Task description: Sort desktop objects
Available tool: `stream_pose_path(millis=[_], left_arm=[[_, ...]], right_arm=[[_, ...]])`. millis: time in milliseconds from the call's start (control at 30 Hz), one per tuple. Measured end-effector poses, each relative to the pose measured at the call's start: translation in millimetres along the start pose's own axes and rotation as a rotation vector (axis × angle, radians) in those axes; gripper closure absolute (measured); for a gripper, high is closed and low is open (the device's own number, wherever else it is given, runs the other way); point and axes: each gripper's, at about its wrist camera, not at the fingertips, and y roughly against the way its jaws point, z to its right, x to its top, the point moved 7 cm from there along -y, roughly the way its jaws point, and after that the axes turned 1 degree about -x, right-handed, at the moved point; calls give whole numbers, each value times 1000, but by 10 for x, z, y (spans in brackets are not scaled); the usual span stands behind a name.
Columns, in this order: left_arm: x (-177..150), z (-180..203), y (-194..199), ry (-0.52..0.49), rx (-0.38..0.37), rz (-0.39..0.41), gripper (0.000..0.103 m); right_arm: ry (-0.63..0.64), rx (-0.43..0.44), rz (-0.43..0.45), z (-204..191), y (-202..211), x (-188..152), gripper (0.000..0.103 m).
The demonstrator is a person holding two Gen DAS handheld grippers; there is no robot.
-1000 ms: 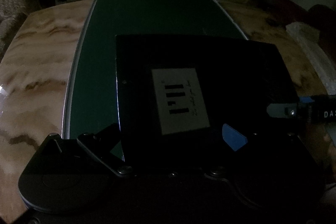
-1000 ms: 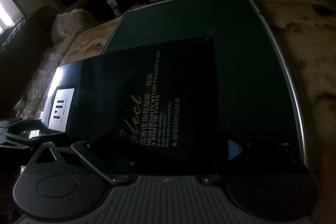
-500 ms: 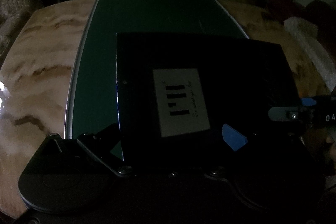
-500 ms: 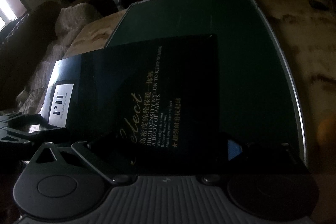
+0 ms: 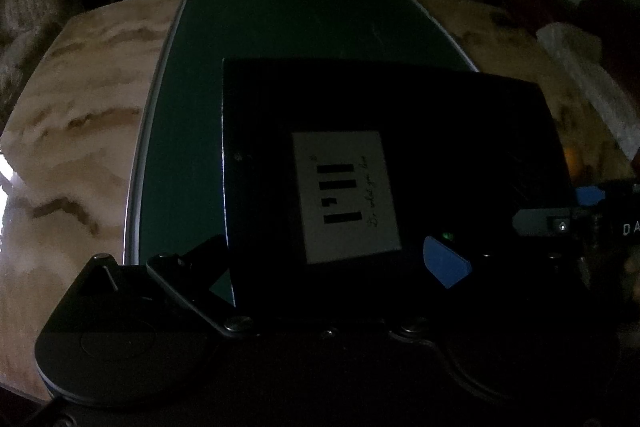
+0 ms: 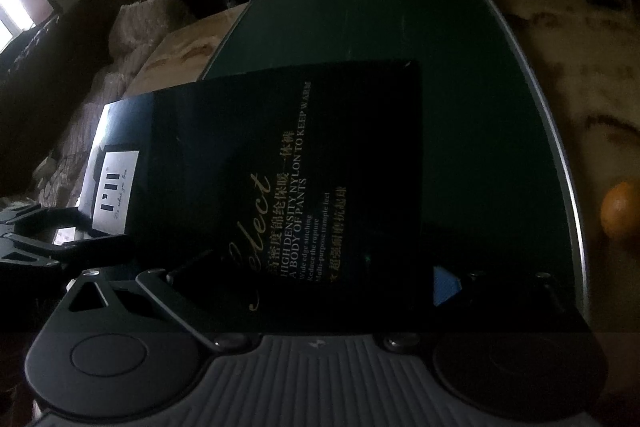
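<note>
Two flat black packages side by side over green mat (image 5: pixel 280 39) on marble table (image 5: pixel 80 131).

Left gripper (image 5: pixel 332 267) clamps white-label box (image 5: pixel 384 147) between jaws. Right gripper (image 6: pixel 320 279) clamps gold-lettered package (image 6: pixel 320 163).

Orange fruit (image 6: pixel 620 211) sits beside mat edge, untouched.

Judgement: both packages not yet placed; sorting unfinished, final spot not visible.

Both wrist cams sat low, close behind the box (image 5: pixel 384 147) (shared, w/ mat (image 6: pixel 460 67)), facing forward.

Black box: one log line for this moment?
left gripper: shut on black box | right gripper: shut on black box | box over green mat
</note>
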Motion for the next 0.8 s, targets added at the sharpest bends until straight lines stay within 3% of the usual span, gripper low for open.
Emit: stream_pose_path(millis=[800], left_arm=[[-289,-168,-237,77,-30,-63,0]], right_arm=[[-28,12,-64,82,-209,-270,0]])
